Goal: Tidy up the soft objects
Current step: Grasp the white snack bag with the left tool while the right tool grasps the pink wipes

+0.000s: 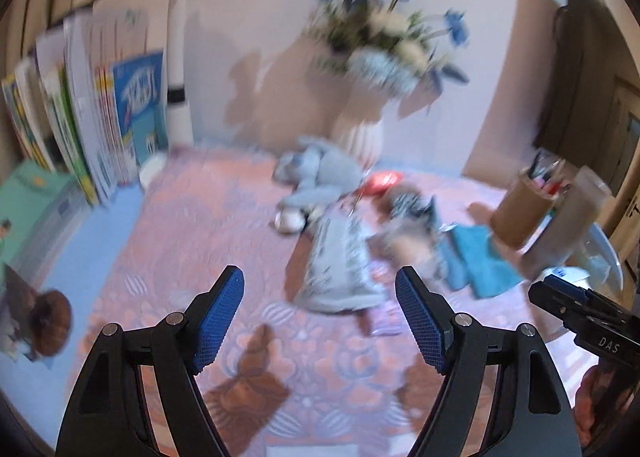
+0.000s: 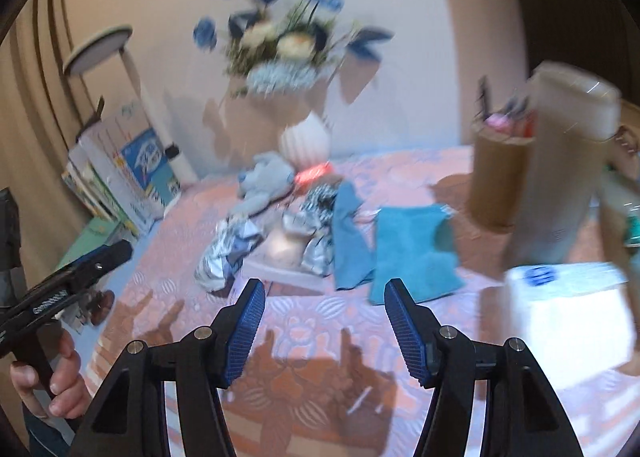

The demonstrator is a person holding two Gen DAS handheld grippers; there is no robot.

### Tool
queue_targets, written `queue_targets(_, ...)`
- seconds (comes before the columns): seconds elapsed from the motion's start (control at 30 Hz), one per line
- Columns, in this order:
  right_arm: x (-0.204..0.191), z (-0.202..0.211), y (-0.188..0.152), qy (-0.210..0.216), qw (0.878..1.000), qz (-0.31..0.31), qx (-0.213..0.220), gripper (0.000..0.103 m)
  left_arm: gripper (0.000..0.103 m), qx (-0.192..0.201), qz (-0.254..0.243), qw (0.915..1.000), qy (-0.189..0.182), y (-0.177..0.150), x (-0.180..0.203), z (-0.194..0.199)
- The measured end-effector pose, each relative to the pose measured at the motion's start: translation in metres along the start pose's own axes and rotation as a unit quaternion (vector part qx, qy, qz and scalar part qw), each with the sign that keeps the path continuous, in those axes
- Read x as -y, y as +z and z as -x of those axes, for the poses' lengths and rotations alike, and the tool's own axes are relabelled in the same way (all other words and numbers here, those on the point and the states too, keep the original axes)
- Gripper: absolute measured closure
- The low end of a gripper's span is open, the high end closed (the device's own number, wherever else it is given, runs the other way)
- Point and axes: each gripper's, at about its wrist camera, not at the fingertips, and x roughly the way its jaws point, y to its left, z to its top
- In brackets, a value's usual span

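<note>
Both sets of tongs hang spread wide over the patterned pink cloth on the bench (image 1: 192,217), nothing between the pads. Everything's smeared with blur, so fine detail is a loss.

From the left tongs (image 1: 320,313), a crumpled grey-white patterned cloth (image 1: 340,269) lies just ahead, a bit right of center. Beyond it sits a grey plush toy (image 1: 320,173), with a white ribbed vase of blue and white flowers (image 1: 360,133) behind that at the wall. This view alone shows the row of books (image 1: 100,105) far left. The right tongs (image 1: 576,301) poke in at the right edge.

From the right tongs' own camera, two teal towels (image 2: 412,253) lie just ahead, right of center. Only this camera catches the white box (image 2: 572,313) close on the right, the brown cylinders (image 2: 500,177) past it, and a hand (image 2: 52,381) gripping the left tongs' handle.
</note>
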Motion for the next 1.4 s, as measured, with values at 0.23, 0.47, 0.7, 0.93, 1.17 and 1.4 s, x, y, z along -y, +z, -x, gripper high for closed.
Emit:
queue_targets(0.23, 0.004, -0.047, -0.022, -0.005, 1.000, 0.004, -0.029, 0.042, 0.026, -0.035, 0.050, 0.9975, -0.035, -0.026, -0.027, -0.045)
queue_targets(0.47, -0.003, -0.058, -0.028, -0.014, 0.998, 0.020, -0.050, 0.042, 0.026, -0.097, 0.061, 0.9934, -0.006, -0.014, -0.023, -0.044)
queue_targets(0.7, -0.036, -0.072, -0.014, 0.037, 0.995, 0.016, -0.092, 0.041, 0.026, -0.076, 0.005, 0.9960, -0.046, 0.028, 0.004, -0.055)
queue_targets(0.93, -0.080, -0.100, -0.006, 0.018, 0.992, 0.073, -0.102, 0.029, 0.029, -0.121, -0.010, 0.9895, -0.078, 0.026, 0.013, -0.119)
queue_targets(1.17, -0.081, -0.133, -0.006, -0.012, 0.991, 0.065, -0.116, 0.029, 0.044, -0.103, 0.030, 0.9876, -0.115, 0.020, -0.010, -0.131)
queue_targets(1.4, -0.092, -0.164, -0.003, -0.078, 0.987, 0.087, -0.113, 0.044, 0.044, -0.090, 0.079, 0.9813, -0.151, 0.017, -0.028, -0.135)
